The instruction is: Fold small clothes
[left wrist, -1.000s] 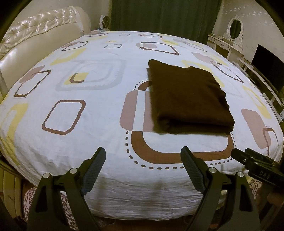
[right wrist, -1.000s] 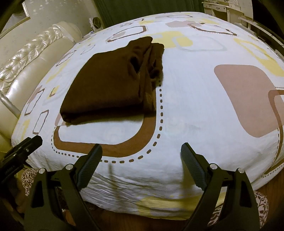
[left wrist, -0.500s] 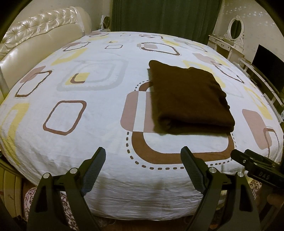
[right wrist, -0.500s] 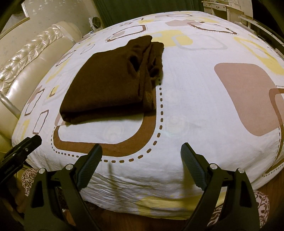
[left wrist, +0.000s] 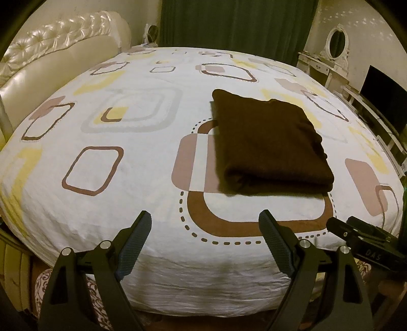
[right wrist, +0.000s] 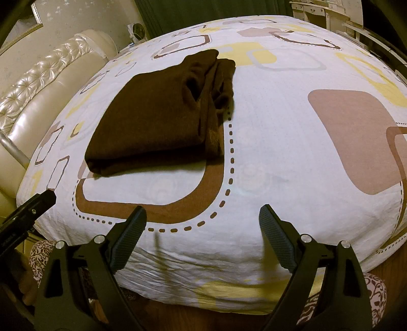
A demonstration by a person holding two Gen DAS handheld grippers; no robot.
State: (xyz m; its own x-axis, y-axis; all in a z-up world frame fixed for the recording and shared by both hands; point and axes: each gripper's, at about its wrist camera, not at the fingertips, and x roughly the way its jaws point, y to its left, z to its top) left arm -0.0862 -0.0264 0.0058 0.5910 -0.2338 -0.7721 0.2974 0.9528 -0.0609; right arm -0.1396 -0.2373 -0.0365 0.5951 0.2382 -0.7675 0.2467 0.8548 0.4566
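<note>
A dark brown garment lies folded into a flat rectangle on the patterned bed sheet. In the right wrist view the brown garment sits left of centre, its layered edges bunched at the far right corner. My left gripper is open and empty, held off the near edge of the bed, short of the garment. My right gripper is open and empty, also at the bed's near edge. Each gripper shows at the side of the other's view.
A cream tufted headboard runs along the left side. A white dressing table with an oval mirror and a dark screen stand on the right. Dark green curtains hang behind the bed.
Almost nothing has changed. Both grippers stay open near the bed's edge, with only a very slight drift of the views. The garment has not moved.
</note>
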